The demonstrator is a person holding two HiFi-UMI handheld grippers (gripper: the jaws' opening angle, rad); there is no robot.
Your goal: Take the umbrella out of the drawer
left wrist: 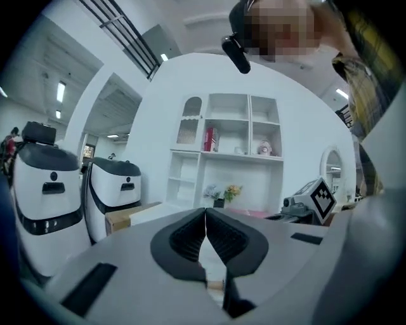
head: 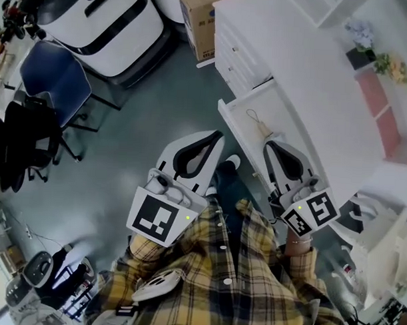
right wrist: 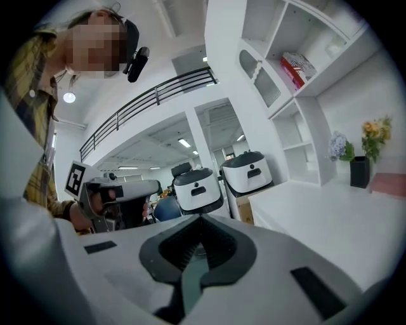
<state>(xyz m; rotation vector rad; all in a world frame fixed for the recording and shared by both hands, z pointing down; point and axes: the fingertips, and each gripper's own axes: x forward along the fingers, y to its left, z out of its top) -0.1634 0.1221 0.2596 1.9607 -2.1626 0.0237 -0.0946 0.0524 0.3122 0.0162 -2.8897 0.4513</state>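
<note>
The white cabinet (head: 306,82) has one drawer (head: 240,112) pulled open toward me. Inside it lies the umbrella's tan handle (head: 263,130) with a thin looped strap; the umbrella's body is hidden under my right gripper. My right gripper (head: 271,145) hovers over the near end of the drawer, jaws shut and empty. Over the floor to the left of the drawer is my left gripper (head: 214,136), also shut with nothing in it. In the left gripper view its pads (left wrist: 205,219) meet; the right gripper view shows that gripper (right wrist: 200,223) closed as well.
A cardboard box (head: 198,22) stands by the cabinet's far end. White machines (head: 108,22) and a blue chair (head: 56,80) are to the left across the grey floor. A black pot of flowers (head: 364,54) sits on the cabinet top by the shelves.
</note>
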